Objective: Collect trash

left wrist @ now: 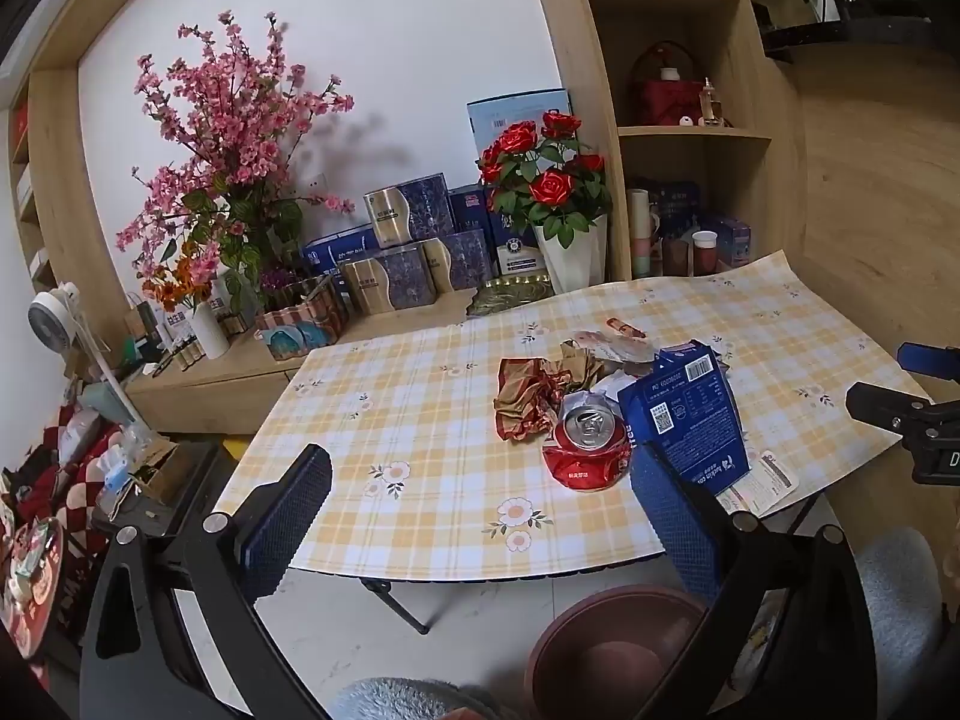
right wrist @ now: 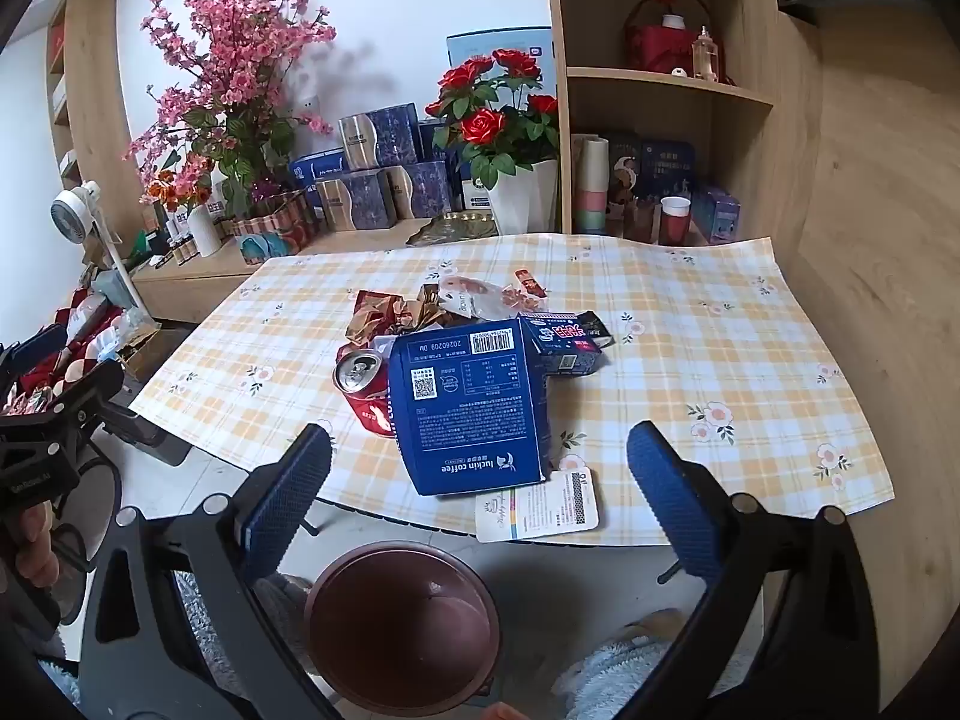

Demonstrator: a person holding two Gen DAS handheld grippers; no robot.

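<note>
Desk (right wrist: 690,360) under yellow checked cloth bears crushed red can (right wrist: 363,387), blue coffee box (right wrist: 474,402), crumpled wrappers (right wrist: 384,315), white card (right wrist: 540,507)

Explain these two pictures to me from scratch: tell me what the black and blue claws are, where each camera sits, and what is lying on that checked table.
No robot here: a person holds a two-finger gripper in each hand, each with a camera looking along its fingers. One picture comes from the left gripper, the other from the right gripper. Both are open and hold nothing. On the checked table lies trash: a crushed red can, a flattened blue coffee box, crumpled wrappers, a white card. Below the table's edge stands a brown bin.
</note>
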